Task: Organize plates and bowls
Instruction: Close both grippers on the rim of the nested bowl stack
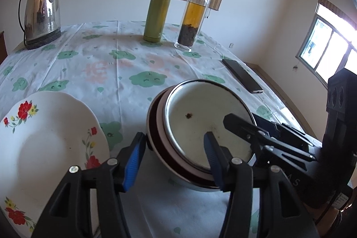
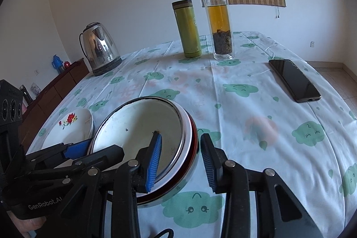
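Your left gripper [image 1: 175, 158] and right gripper [image 2: 180, 160] each straddle stacked bowls' [image 1: 200, 126] rim, half-wide, pads not visibly pressing; close evenly; lift level; avoid floral plate [image 1: 44, 139].

Stack of nested bowls [image 1: 207, 131], cream enamel one with dark rim on top, red-brown banded beneath, tilted on tabletop; white scalloped plate with red flowers [image 1: 44, 144] lying just beside.
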Demonstrator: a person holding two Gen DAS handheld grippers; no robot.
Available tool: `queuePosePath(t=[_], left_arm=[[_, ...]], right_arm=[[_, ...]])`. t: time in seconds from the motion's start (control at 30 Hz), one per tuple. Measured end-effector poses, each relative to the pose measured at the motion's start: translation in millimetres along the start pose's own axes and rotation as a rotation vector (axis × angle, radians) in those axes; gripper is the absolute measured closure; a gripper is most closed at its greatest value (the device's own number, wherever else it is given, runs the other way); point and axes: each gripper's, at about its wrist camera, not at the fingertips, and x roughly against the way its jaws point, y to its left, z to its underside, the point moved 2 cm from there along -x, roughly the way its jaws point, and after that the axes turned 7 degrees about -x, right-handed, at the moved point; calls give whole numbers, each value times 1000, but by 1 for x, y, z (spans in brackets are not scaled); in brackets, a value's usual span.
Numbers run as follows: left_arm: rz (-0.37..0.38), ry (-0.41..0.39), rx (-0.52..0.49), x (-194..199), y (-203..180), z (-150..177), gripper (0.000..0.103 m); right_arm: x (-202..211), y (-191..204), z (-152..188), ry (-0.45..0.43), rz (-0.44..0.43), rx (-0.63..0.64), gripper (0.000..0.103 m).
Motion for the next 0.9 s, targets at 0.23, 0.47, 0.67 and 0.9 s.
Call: queuePosePath(t=[0.23, 0.47, 0.67, 0.9], left_arm=[[-6, -9, -13, -1, -3, 1, 45], [-16, -16, -20, -1, -5, 2, 46], [-13, -25, -8, 0, -4, 2, 46], [-23, -29, -21, 2, -5, 1, 46]], right_arm=[[1, 1, 1, -6, 33, 18, 70], [1, 3, 2, -10, 54, 43, 72], [-1, 4, 3, -19, 68, 50, 72], [1, 4, 3, -26, 77, 50, 76]])
